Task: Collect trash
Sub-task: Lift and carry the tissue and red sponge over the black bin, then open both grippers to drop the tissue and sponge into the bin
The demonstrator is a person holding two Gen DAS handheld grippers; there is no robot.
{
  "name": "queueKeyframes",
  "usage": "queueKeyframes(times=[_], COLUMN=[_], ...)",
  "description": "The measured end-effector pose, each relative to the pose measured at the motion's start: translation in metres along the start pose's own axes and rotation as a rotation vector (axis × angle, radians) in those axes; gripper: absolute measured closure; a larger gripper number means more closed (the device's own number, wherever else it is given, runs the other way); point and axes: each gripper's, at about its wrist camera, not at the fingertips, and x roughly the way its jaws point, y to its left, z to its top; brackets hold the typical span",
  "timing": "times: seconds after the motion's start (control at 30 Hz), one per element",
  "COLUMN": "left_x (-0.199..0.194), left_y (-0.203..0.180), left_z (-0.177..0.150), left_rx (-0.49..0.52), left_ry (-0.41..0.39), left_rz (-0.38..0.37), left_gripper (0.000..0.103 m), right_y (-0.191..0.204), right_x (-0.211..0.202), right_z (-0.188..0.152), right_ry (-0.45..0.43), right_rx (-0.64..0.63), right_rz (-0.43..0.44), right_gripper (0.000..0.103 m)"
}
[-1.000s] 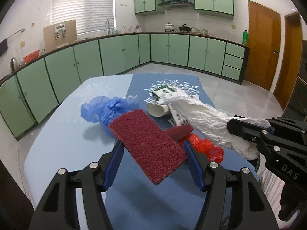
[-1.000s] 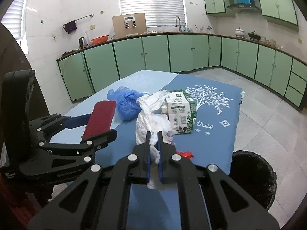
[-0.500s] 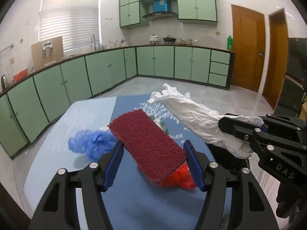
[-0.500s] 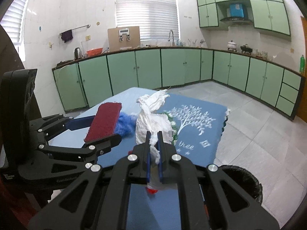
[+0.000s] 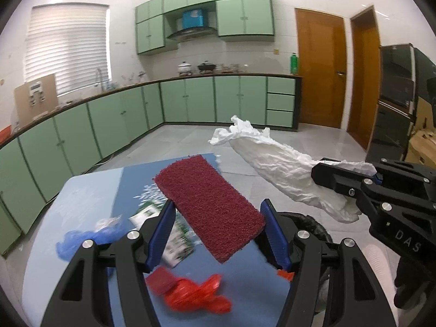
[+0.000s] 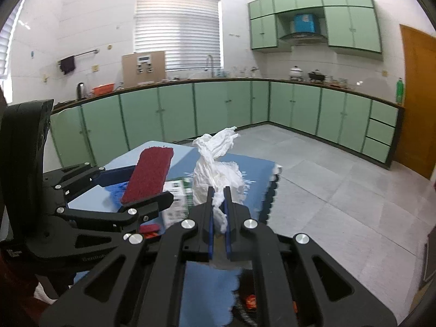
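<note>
Blue table [image 5: 81, 190]: one red pad [image 5: 209, 207], one white bag [image 5: 286, 169] gripped.

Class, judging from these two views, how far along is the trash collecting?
Nothing visibly binned yet. In hand: left tool grips a dark red scouring pad; right tool pinches crumpled white paper. Left on the table: blue plastic bag, red wrapper, green-white carton.

A home kitchen here. Green cabinets [image 6: 226, 109] run along the wall, a range hood [image 5: 190, 31] upper centre. Pots [image 5: 184, 68] sit on the counter.
</note>
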Motion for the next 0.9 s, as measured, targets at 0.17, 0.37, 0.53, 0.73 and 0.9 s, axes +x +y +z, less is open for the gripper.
queueKeyframes(times=[0.17,0.37,0.53,0.73,0.9], left_x=[0.025,0.064,0.099,0.149,0.186], left_y=[-0.030,-0.059,-0.075,-0.095,-0.110], left_z=[0.004,0.004,0.005,-0.004,-0.019], left_rx=[0.039,0.078,0.105,0.123,0.131], left_ry=[0.024,0.080,0.123,0.198,0.250], left_rz=[-0.060,-0.122,-0.163,-0.219,-0.249], left_gripper=[0.040,0.040,0.040,0.040,0.040], right_y=[-0.036,-0.074,-0.103,-0.134,-0.155], right_x=[0.003,0.012,0.029,0.055,0.079], right_z=[-0.010,-0.030,-0.049,-0.078,-0.099], right_ry=[0.014,0.052,0.097,0.170,0.228], right_rx=[0.038,0.086,0.131,0.194,0.244], right_rz=[-0.066,-0.134,-0.185,-0.229,-0.249], right_gripper=[0.098,0.098,0.098,0.098,0.098])
